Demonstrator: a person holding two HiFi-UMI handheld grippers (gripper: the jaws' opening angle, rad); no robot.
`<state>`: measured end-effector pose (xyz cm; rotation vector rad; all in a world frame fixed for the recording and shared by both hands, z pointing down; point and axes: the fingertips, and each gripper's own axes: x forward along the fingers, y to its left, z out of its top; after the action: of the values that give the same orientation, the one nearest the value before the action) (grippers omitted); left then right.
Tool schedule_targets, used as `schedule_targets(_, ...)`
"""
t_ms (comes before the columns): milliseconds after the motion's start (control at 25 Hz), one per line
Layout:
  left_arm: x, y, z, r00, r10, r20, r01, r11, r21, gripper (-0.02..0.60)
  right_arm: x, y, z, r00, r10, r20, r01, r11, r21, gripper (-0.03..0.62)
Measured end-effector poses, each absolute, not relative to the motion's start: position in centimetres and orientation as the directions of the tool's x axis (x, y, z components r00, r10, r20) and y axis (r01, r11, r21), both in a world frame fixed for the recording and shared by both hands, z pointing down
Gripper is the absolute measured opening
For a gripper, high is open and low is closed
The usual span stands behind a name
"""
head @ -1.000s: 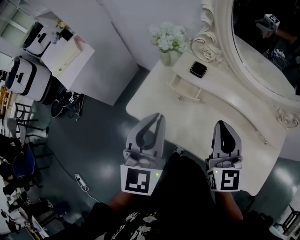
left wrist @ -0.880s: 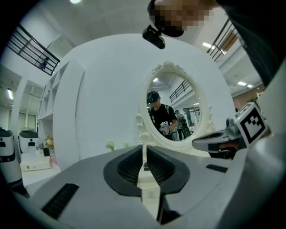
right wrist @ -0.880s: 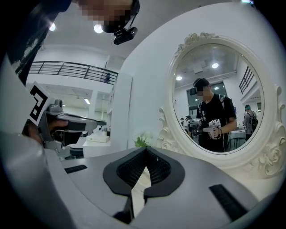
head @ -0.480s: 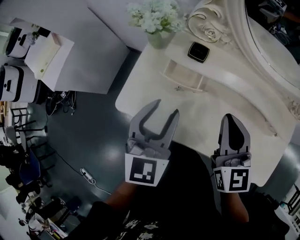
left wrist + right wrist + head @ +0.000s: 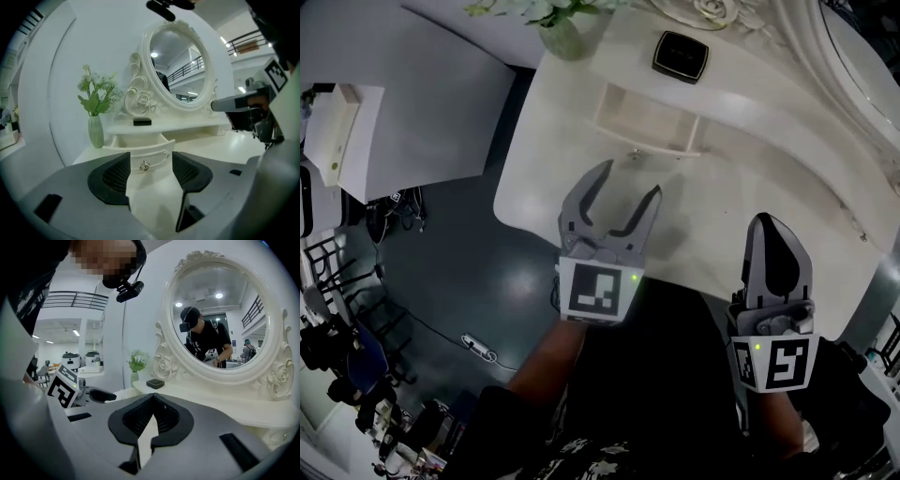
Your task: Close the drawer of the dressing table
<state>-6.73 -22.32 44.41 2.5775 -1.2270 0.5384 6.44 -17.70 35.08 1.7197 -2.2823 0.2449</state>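
Drawer (image 5: pixel 649 120) pulled out, upper centre. Left gripper (image 5: pixel 630 180), closed a second ago, has just opened wide, empty; right gripper (image 5: pixel 769 225) closed. White dressing table (image 5: pixel 750 187), dark floor (image 5: pixel 469 272) at left.

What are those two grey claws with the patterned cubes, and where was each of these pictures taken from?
There is no robot here. A person holds a two-jaw gripper in each hand, and the marker cubes are part of the grippers. The head view comes from a camera on the person's head that looks steeply down. The other two views come from cameras riding on each gripper and looking along its jaws.

Below is a white dressing table with an oval mirror, a vase, a small black box and a little drawer that stands pulled out.

The left gripper has just been opening its jaws. They stand apart with nothing between them, and the drawer's knob shows ahead of them. The right gripper is shut and empty. Nothing is held.
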Motion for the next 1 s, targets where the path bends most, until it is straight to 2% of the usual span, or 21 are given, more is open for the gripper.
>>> schedule_targets(440,-5.8,-24.6,48.4,0.555,-0.687,0.469,-0.798,-0.598,0.070,0.255,6.9,-18.5,36.7,-0.234,-0.907,0.349,-0.966,0.256,0.019,-0.003)
schedule_targets(480,-5.8,-24.7,48.6,0.547,-0.690,0.475,-0.802,-0.594,0.062,0.247,6.9,-18.5,36.8,-0.232,-0.907,0.350,-0.967,0.254,0.017,-0.003)
schedule_targets(600,-6.2,-25.2,48.7,0.510,-0.714,0.479,-0.823,-0.568,0.029,0.115,6.7,-18.5,37.2,-0.233,-0.905,0.357,-0.967,0.254,0.013,-0.002)
schedule_targets(640,-6.2,-25.3,48.7,0.504,-0.721,0.476,-0.826,-0.563,0.024,0.101,6.7,-18.4,37.3,-0.233,-0.904,0.358,-0.967,0.254,0.011,-0.003)
schedule_targets(1000,-6.3,-25.4,48.7,0.485,-0.736,0.472,-0.842,-0.539,0.025,0.093,7.2,-17.8,38.0,-0.205,-0.901,0.383,-0.975,0.223,0.002,-0.003)
